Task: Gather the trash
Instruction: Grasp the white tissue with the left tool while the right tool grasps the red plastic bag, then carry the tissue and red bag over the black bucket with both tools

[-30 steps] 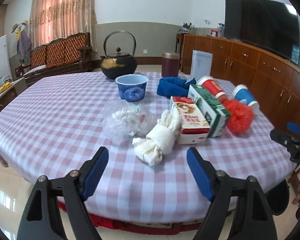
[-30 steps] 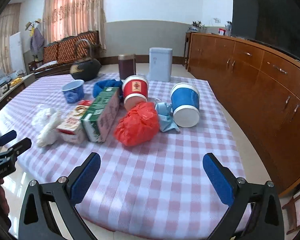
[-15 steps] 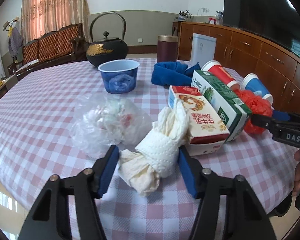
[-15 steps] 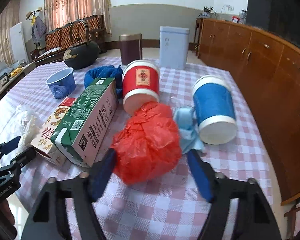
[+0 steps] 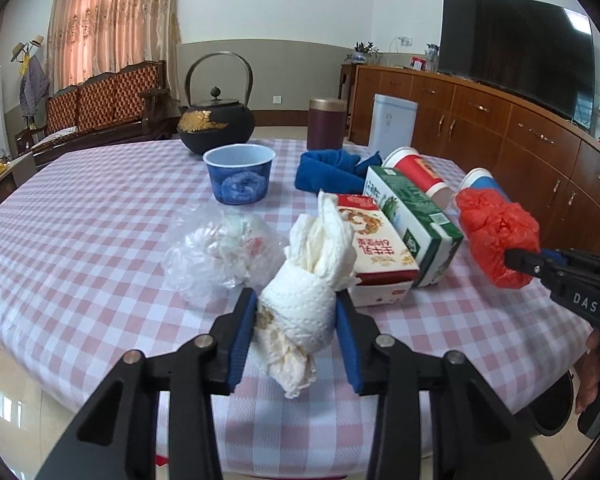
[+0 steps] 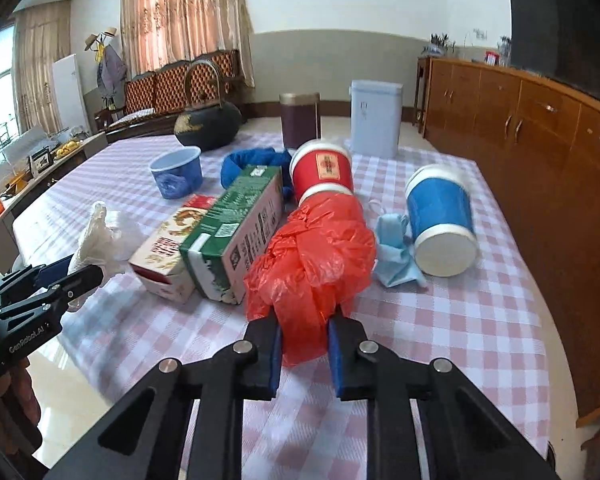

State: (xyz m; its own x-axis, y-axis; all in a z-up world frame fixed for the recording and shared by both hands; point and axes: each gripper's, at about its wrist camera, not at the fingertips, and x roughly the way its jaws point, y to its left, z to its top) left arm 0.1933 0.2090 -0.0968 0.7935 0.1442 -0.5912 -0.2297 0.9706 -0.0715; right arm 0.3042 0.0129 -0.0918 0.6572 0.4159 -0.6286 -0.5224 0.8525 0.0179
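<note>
Two pairs of tongs are closing at once on separate pieces of trash. The left tongs (image 5: 296, 336) have their blue pads pressed on a wad of paper towel (image 5: 304, 280), white and dimpled, twisted at the waist, with a yellowed crumpled tail hanging at 6 o'clock. The right tongs (image 6: 303, 350) pinch the near end of a red plastic bag (image 6: 316, 256), shiny and bunched into creased folds. Both lie at the near edge of the tabletop (image 5: 80, 240), which has a pink-and-white check cloth. At 10 o'clock of the towel sits a clear crumpled bag (image 5: 220, 252); at 2 o'clock, a red-and-white carton (image 5: 376, 248) beside a green carton (image 5: 416, 216). Farther back stand a blue cup (image 5: 239, 174) and a black kettle (image 5: 216, 124).
</note>
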